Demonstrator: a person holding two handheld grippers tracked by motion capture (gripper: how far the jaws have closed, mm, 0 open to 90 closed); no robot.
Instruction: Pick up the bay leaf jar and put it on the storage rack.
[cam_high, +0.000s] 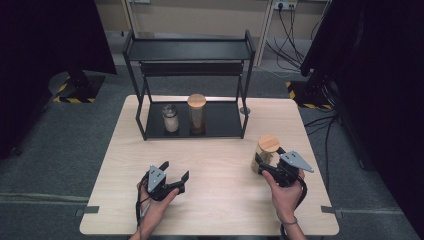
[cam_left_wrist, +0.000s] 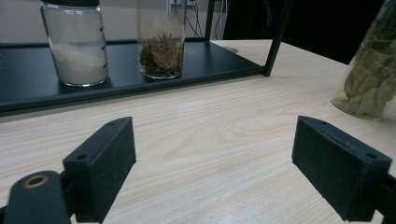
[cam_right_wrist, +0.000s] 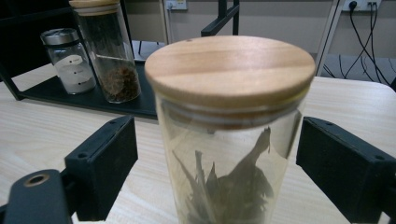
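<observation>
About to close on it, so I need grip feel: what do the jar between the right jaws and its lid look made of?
The jar looks like clear, smooth glass: dried leaves show through its wall and it reflects light. Its lid looks like pale wood or bamboo, matte, with visible grain bands. The right gripper stands open around it, not touching.

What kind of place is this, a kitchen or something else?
Probably a lab or recording room, not a kitchen. A plain wooden table stands on grey carpet, with hazard-striped stand bases beside it and loose cables at wall sockets. The black rack with spice jars looks staged.
</observation>
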